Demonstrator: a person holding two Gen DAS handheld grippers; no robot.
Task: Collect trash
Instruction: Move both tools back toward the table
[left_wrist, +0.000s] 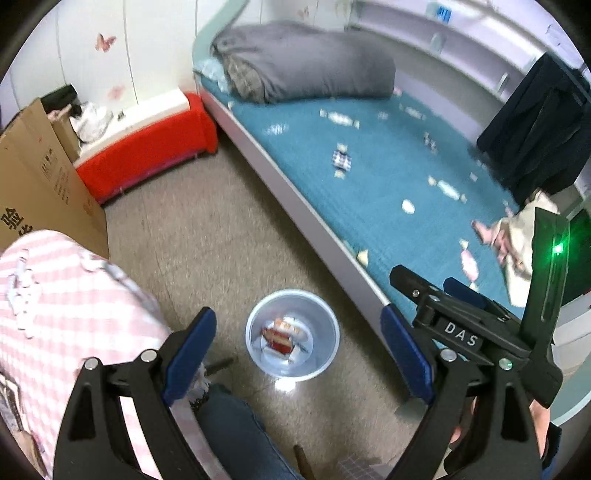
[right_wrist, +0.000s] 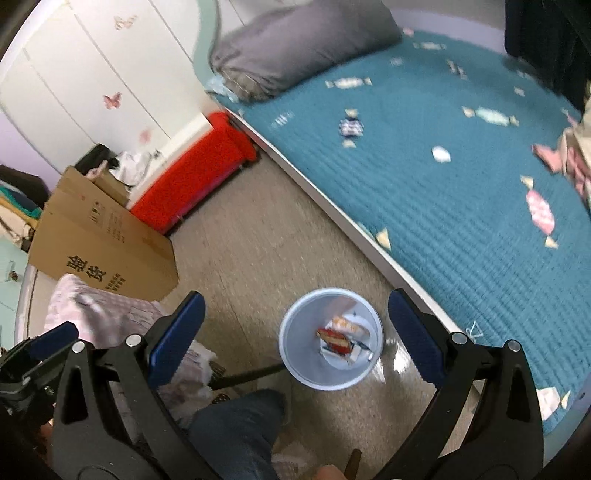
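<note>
A white trash bin (left_wrist: 325, 325) stands on the floor beside the bed; it also shows in the right wrist view (right_wrist: 295, 332). Inside it lie red and orange wrappers (left_wrist: 282, 334), also visible in the right wrist view (right_wrist: 340, 334). My left gripper (left_wrist: 299, 339) is open and empty, hovering above the bin. My right gripper (right_wrist: 295, 328) is open and empty, also above the bin; it appears in the left wrist view (left_wrist: 461, 299) at right over the bed edge.
A bed with a teal candy-print cover (right_wrist: 461, 166), a grey duvet (left_wrist: 306, 61) and dark clothing (left_wrist: 535, 122). A red bench (left_wrist: 147, 151), a cardboard box (right_wrist: 99, 236), pink checked fabric (left_wrist: 62, 302) and my jeans leg (right_wrist: 236, 435) are close by.
</note>
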